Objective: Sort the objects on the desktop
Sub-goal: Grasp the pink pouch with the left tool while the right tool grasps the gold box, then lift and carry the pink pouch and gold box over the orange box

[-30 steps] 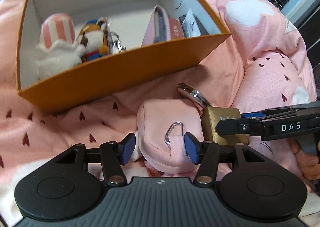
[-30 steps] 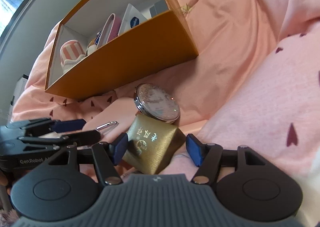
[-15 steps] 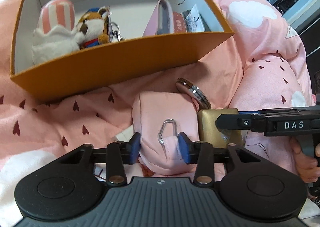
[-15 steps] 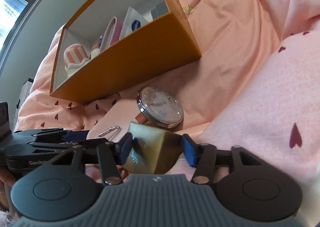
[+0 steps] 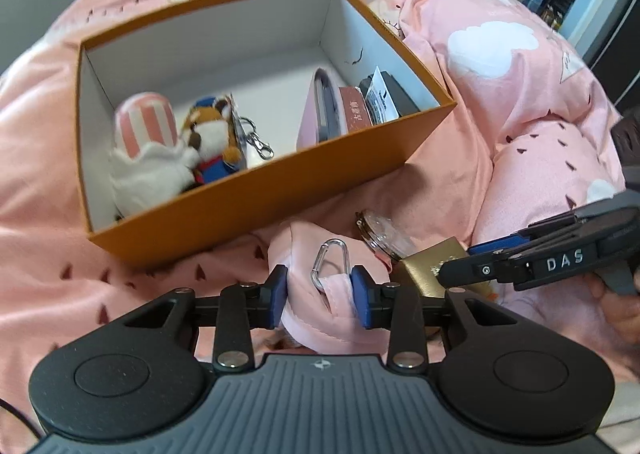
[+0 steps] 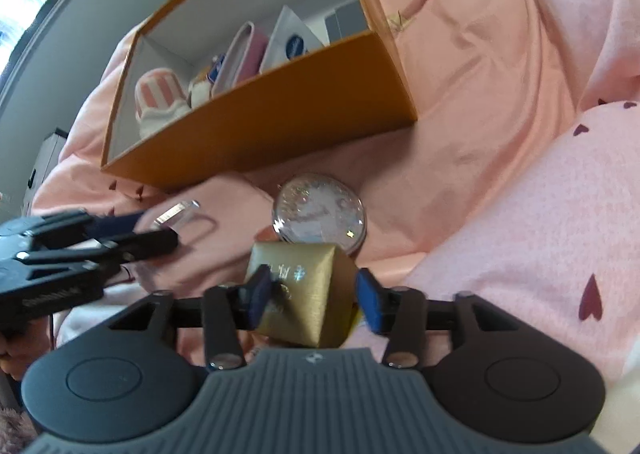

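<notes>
Left wrist view. We see the left gripper with its blue fingers pressed into both sides of a soft pink pouch; the fabric bulges between them. A silver carabiner hangs on the pouch's front, centred between the pads. Just right of the pouch lie a round compact mirror, glassy with a metal rim, and a gold box, which the right gripper reaches from the side. Beyond sits an orange cardboard box, white inside, holding a striped plush, a fox plush and upright flat items. All rests on a pink bedspread.

Right wrist view. The right gripper has its fingers clamped on the gold box, a brushed, angular cube turned corner-forward and tilted. The mirror lies just behind it, touching or nearly so. The left gripper shows blurred at left.
</notes>
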Motion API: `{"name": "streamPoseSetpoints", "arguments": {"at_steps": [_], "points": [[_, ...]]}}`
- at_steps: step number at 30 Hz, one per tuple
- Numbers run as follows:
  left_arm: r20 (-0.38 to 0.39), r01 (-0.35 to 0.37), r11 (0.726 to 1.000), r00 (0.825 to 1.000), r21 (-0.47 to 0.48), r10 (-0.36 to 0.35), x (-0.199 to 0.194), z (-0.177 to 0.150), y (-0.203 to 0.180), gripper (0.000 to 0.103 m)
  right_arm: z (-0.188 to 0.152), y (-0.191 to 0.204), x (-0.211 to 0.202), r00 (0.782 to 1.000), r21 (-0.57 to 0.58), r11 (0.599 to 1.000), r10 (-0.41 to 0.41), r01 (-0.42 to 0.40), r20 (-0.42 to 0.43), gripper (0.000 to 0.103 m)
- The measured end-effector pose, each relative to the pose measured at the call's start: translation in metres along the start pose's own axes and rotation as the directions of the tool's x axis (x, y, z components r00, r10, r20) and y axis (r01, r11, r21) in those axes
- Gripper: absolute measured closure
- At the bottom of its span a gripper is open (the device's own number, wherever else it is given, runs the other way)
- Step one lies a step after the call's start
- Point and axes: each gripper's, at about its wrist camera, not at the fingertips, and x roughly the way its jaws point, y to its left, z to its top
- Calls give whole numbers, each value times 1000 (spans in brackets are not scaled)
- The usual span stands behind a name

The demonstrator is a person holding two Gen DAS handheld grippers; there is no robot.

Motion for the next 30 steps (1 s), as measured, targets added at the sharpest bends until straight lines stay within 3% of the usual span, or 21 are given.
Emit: {"name": "streamPoseSetpoints", "arguments": {"at_steps": [6, 11, 16, 20, 25, 27, 30], "points": [[14, -58, 995, 998, 77, 57, -10, 1, -4, 64, 4, -14, 13, 995, 53, 996, 80, -76, -64, 36], [1, -58, 997, 998, 56, 58, -8, 2, 7, 63, 4, -14, 29, 985, 58, 991, 128, -122, -119, 32], [-57, -20, 999, 998, -27, 18, 3, 0, 23, 61, 2, -11, 24, 988, 45, 993, 117, -113, -101, 34], [-74, -1, 998, 997, -69, -5, 6, -1, 29, 56, 2, -10, 8, 992, 47, 993, 110, -107, -60, 47], [-90, 50, 990, 994, -131, -62, 6, -1, 41, 51, 7, -5, -16, 999, -26, 1000, -6, 7, 43, 49], [-98, 62, 979, 992, -196, -82, 6, 0, 51, 45, 10, -1, -22, 995, -45, 997, -58, 62, 86, 49], [-130, 63, 951, 986, -304, -107, 10, -2, 68, 44, 14, 2, -24, 988, -59, 992, -102, 109, 114, 49]]}}
